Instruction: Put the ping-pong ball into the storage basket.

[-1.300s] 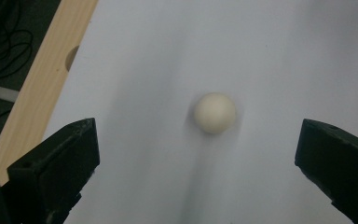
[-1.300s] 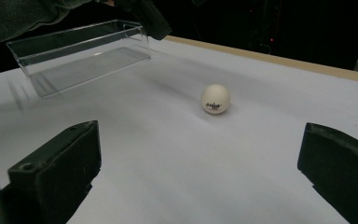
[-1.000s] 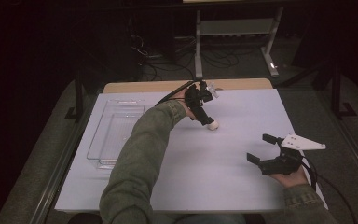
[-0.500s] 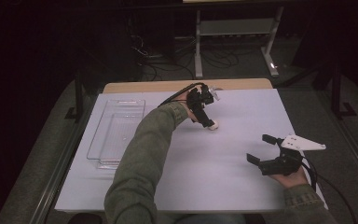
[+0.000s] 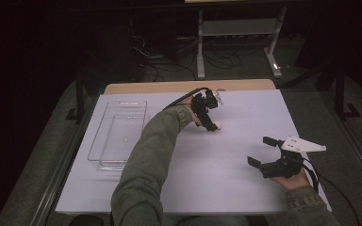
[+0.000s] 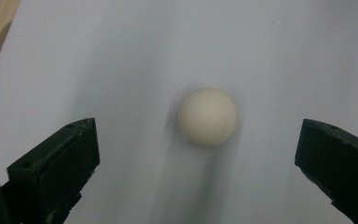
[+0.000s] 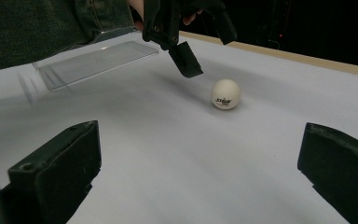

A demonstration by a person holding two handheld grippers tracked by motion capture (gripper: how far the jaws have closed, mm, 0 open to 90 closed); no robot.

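A: From the high view, where does it stand?

B: The left gripper [image 5: 210,123] hangs over the white ball [image 5: 216,125], which lies on the white table [image 5: 179,188], well to the right of the clear tray [image 5: 118,136]. The tray looks empty. The right gripper [image 5: 264,151] rests far from the tray, near the table's right edge, jaws spread and holding nothing.

A: And the left gripper view?

B: The ball [image 6: 207,116] lies on the sheet between the two black jaws, which stand wide apart, touching it on neither side. So that gripper is released, not yet clenched.

A: The right gripper view?

B: Its own jaws are parted on bare table. Farther off, the ball [image 7: 225,94] sits on the surface, beyond the tray's [image 7: 98,58] near corner, with the left gripper [image 7: 186,51] poised above and just beside it, off the ball.

A: So how far along?

B: Early, I'd judge: the approach is made; closing on the ball, lifting it and probably carrying it to the tray all remain.
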